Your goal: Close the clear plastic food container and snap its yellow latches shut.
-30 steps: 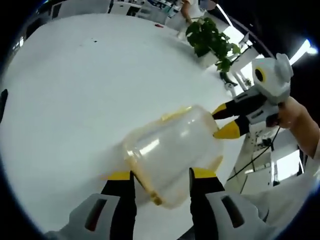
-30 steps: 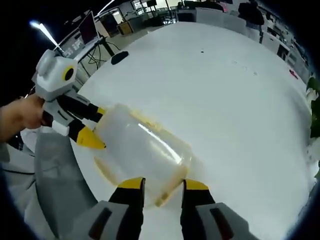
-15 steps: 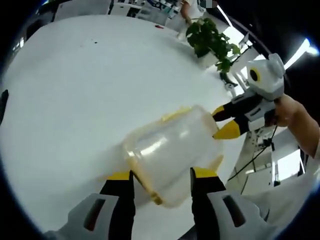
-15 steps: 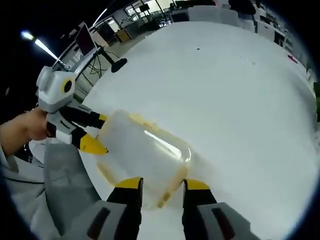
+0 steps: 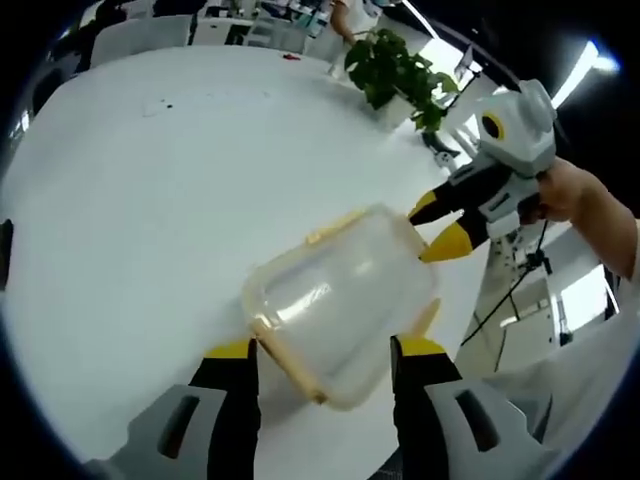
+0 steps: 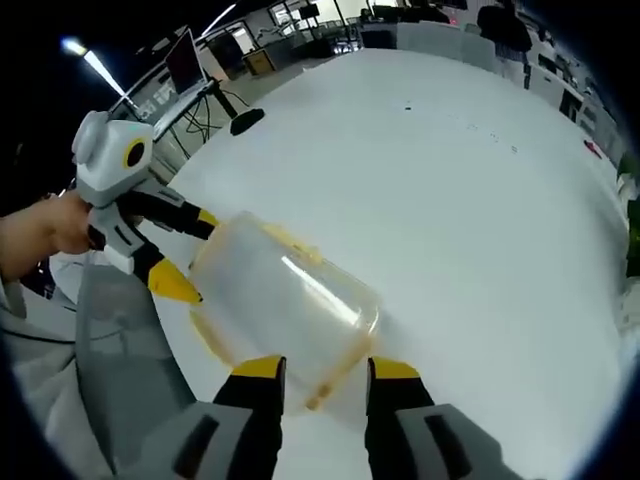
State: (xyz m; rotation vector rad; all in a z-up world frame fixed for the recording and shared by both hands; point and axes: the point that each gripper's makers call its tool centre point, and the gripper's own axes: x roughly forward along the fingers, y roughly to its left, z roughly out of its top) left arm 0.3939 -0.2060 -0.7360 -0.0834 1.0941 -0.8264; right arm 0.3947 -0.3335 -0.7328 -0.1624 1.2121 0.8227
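**Clear container held between two tools at the bench edge**

The clear plastic food container (image 5: 335, 290) lies on the white bench (image 5: 130, 220), near its edge, with its lid on and yellow trim along the rim. A yellow latch (image 5: 285, 355) shows along the end nearest the left tool (image 5: 325, 360). That tool's yellow-tipped jaws stand spread on either side of this end, released rather than clenched. In the right gripper view, the right tool (image 6: 318, 375) likewise has its jaws apart, straddling the opposite end of the container (image 6: 285, 300), and a yellow latch (image 6: 325, 380) runs between them. Each tool shows in the other's view, held by a hand (image 5: 565, 190). A potted plant (image 5: 395, 75) stands at the far side of the bench.
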